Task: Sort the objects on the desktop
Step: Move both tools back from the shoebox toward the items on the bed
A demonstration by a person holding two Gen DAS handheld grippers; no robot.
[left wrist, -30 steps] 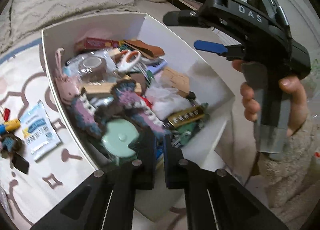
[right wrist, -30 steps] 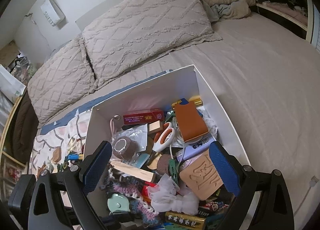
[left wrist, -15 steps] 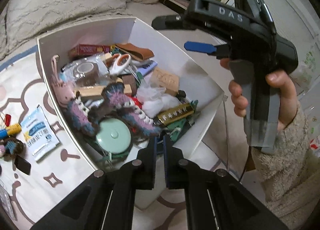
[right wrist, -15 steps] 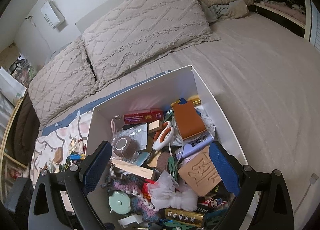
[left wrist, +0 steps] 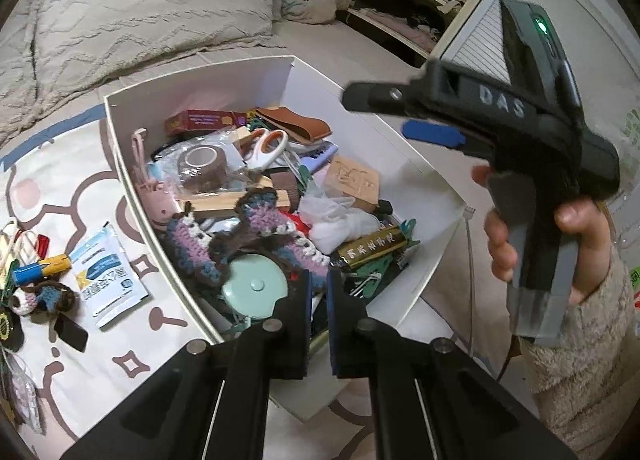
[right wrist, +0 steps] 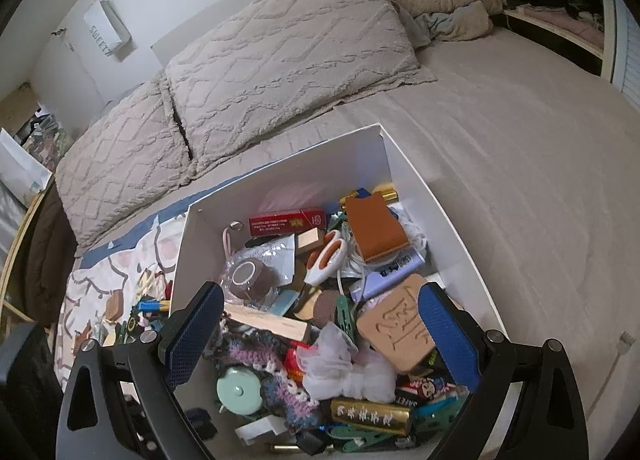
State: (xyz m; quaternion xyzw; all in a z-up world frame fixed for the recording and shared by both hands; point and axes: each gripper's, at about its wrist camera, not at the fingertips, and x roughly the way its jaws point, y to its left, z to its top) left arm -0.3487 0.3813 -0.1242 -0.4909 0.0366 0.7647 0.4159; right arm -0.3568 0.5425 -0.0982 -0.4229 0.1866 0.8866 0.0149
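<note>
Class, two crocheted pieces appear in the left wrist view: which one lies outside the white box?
The small crocheted piece on the patterned cloth; the large one lies inside the white box.

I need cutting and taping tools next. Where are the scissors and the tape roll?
scissors (left wrist: 267, 145): left wrist view, on the orange-and-white handles.
tape roll (right wrist: 250, 278): right wrist view, on its top rim, inside a clear bag.

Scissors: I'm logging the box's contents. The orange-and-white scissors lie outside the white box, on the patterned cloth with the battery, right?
No. The scissors lie inside the white box, among the clutter, as the left wrist view shows. The battery is on the patterned cloth.
</note>
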